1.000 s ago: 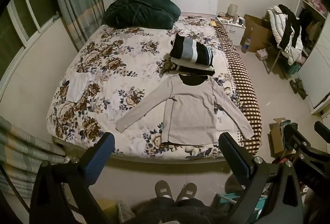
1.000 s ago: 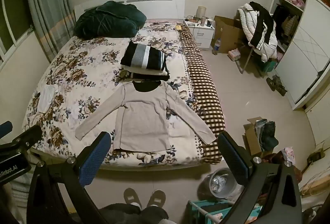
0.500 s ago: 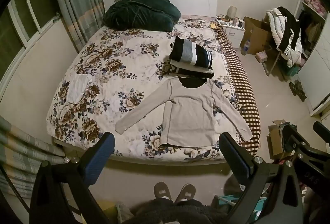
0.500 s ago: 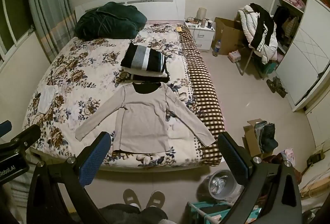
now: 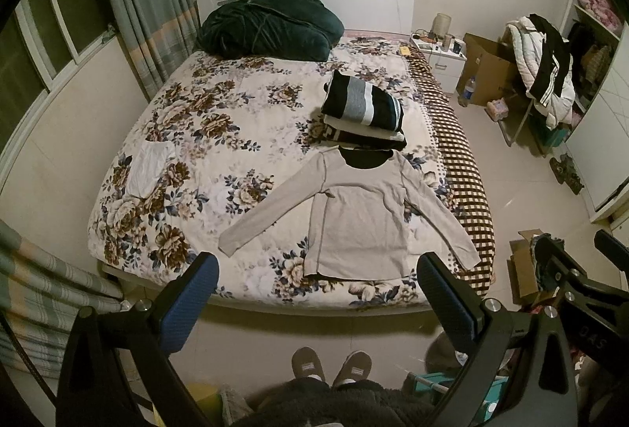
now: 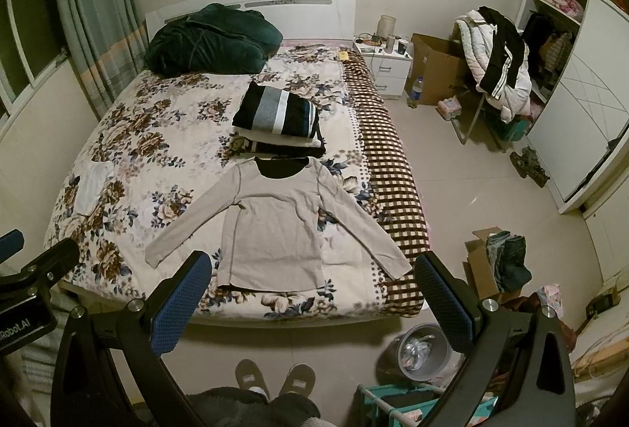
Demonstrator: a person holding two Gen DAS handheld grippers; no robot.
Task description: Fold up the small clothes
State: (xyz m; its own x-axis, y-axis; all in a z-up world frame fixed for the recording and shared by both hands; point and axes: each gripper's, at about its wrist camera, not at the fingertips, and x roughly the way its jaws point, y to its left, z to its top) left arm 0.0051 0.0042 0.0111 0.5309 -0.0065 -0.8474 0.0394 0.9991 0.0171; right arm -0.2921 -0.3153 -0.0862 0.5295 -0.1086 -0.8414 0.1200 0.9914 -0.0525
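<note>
A beige long-sleeved shirt [image 5: 354, 215] lies flat on the flowered bed [image 5: 236, 136], sleeves spread, near the foot edge; it also shows in the right wrist view [image 6: 271, 226]. A stack of folded clothes [image 5: 363, 110] with a striped dark top sits just behind its collar, seen too in the right wrist view [image 6: 277, 118]. My left gripper [image 5: 318, 293] is open and empty, held back from the foot of the bed. My right gripper [image 6: 312, 289] is open and empty, also short of the bed.
A dark green blanket [image 5: 271, 26] lies at the headboard. A small white cloth [image 5: 151, 167] lies at the bed's left side. A bin [image 6: 422, 346] and boxes [image 6: 499, 262] stand on the floor at right. The person's slippers [image 5: 332, 366] are below.
Both views have drawn back slightly, so the bed sits a little higher and farther in frame. The clothes have not moved. Both grippers stay open.
</note>
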